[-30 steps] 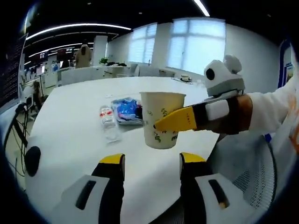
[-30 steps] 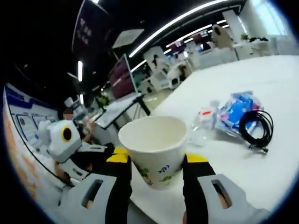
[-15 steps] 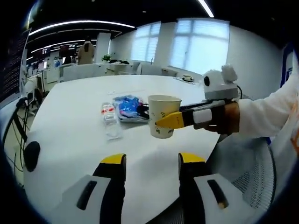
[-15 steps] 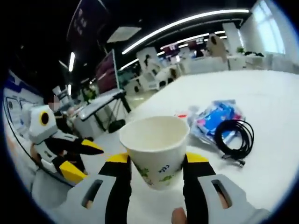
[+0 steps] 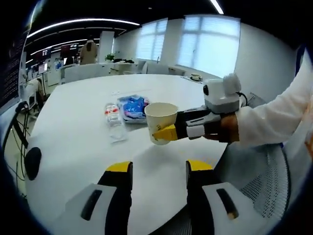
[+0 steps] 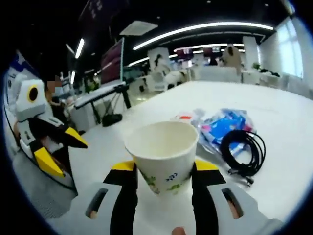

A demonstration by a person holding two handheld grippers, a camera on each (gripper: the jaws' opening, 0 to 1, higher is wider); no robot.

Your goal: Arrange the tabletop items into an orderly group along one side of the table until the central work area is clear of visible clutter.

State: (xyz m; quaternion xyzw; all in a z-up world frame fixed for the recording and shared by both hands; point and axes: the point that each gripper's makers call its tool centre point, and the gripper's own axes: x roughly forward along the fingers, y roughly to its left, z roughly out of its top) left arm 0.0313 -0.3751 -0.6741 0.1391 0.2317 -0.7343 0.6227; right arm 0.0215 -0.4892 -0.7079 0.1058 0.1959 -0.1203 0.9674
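Between right gripper (image 6: 164,169) fingers, empty paper cup (image 6: 162,154), upright

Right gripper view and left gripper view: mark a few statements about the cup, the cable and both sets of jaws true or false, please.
1. The right gripper holds the paper cup between its jaws. True.
2. The cup lies on its side on the table. False: it is upright, held by the jaws.
3. The left gripper is shut on the plastic bottle. False: its jaws are open and hold nothing.
4. A coiled black cable lies beside the blue packet. True.
5. The cup is full of liquid. False: it looks empty.
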